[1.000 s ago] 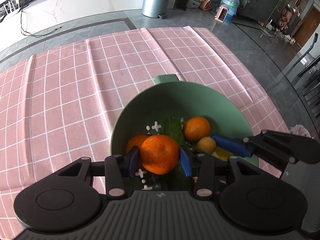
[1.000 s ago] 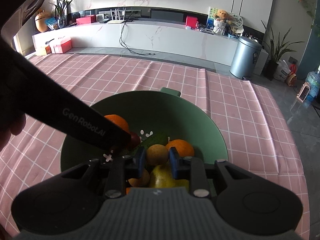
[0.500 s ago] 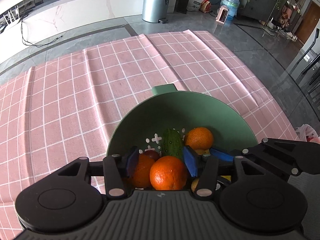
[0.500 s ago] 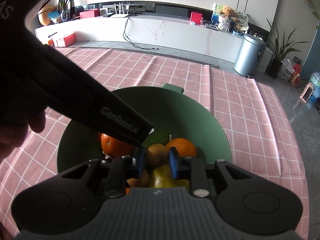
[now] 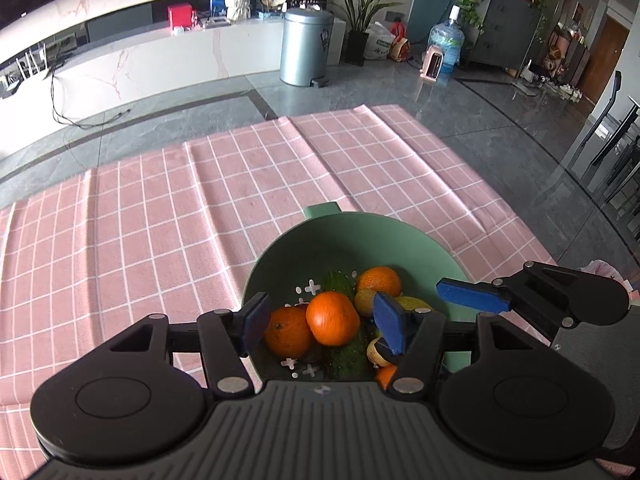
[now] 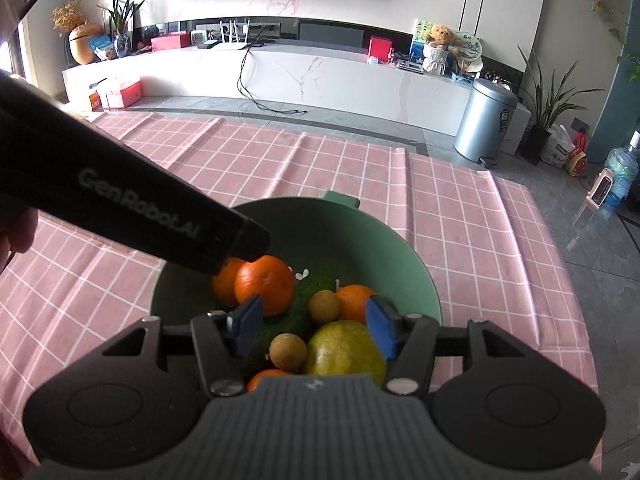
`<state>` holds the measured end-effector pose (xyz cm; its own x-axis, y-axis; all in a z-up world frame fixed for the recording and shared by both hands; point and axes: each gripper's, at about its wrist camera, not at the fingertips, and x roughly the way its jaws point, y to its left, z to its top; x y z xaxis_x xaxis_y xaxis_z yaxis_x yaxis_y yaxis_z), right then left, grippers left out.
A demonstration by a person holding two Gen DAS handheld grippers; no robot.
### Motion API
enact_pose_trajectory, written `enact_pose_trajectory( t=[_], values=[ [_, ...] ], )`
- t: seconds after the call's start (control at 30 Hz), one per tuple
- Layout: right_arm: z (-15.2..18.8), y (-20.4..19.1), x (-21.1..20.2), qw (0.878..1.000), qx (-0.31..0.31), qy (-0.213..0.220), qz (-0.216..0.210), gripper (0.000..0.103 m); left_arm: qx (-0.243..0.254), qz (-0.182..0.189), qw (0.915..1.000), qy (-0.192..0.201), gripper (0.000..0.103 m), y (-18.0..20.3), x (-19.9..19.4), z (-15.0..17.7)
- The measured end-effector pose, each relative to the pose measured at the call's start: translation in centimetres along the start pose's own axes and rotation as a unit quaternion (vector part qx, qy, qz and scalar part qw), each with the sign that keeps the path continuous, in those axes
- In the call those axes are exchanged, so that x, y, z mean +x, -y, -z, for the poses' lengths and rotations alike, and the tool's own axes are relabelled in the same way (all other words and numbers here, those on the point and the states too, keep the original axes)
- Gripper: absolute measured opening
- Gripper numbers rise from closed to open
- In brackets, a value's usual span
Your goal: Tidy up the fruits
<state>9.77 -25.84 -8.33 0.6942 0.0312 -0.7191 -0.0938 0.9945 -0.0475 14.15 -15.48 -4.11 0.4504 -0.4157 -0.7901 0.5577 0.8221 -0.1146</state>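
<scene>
Left wrist view: both tongs (image 5: 322,322) (image 6: 312,326) released over green bowl (image 5: 404,236) on pink checked cloth (image 5: 160,220), seemingly a living room

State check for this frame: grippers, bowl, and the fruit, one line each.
left gripper: open, holding nothing
right gripper: open, holding nothing
green bowl: upright on pink tablecloth
top orange: loose on the pile
yellow pear: lying in the bowl
</scene>
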Motion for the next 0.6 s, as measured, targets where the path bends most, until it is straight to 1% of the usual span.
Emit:
enact_pose_trajectory(
  t=[0.1, 0.17, 0.2, 0.23, 0.27, 0.3, 0.37, 0.43, 0.47, 0.53, 0.6],
  values=[
    [-0.1, -0.4, -1.5, 1.0, 0.004, 0.01, 0.004, 0.06, 0.01, -0.014, 0.9997, 0.017, 0.07, 0.3, -2.0, 0.3],
    [-0.2, -0.7, -2.6, 1.0, 0.009, 0.017, 0.003, 0.061, 0.018, -0.031, 0.999, 0.028, 0.07, 0.5, -3.3, 0.6],
    [-0.2, -0.8, -3.3, 1.0, 0.013, 0.023, 0.003, 0.066, 0.023, -0.04, 0.9984, 0.034, 0.07, 0.6, -4.0, 0.7],
    [-0.3, -0.9, -3.9, 0.999, 0.017, 0.029, 0.003, 0.069, 0.026, -0.047, 0.9977, 0.042, 0.07, 0.7, -4.8, 0.9],
    [-0.4, -1.0, -4.6, 0.999, 0.022, 0.037, 0.003, 0.072, 0.027, -0.054, 0.997, 0.049, 0.07, 0.7, -5.5, 1.1],
    [-0.4, -1.1, -5.4, 0.999, 0.028, 0.045, 0.003, 0.072, 0.027, -0.062, 0.9961, 0.057, 0.07, 0.8, -6.3, 1.3],
    [-0.6, -1.3, -6.8, 0.998, 0.041, 0.057, 0.001, 0.072, 0.019, -0.074, 0.9942, 0.076, 0.07, 0.8, -8.0, 1.8],
    [-0.5, -1.4, -8.3, 0.996, 0.06, 0.069, -0.003, 0.073, -0.003, -0.086, 0.9918, 0.095, 0.071, 0.4, -9.5, 2.2],
    [-0.5, -1.5, -9.1, 0.994, 0.072, 0.077, -0.005, 0.073, -0.013, -0.093, 0.99, 0.105, 0.072, 0.3, -10.2, 2.5],
    [-0.3, -1.8, -10.7, 0.991, 0.093, 0.091, -0.004, 0.08, -0.029, -0.113, 0.985, 0.128, 0.076, 0.1, -11.7, 3.1],
    [-0.1, -2.1, -12.1, 0.989, 0.106, 0.107, -0.003, 0.081, -0.031, -0.127, 0.9808, 0.145, 0.08, 0.1, -13.0, 3.8]
  ],
)
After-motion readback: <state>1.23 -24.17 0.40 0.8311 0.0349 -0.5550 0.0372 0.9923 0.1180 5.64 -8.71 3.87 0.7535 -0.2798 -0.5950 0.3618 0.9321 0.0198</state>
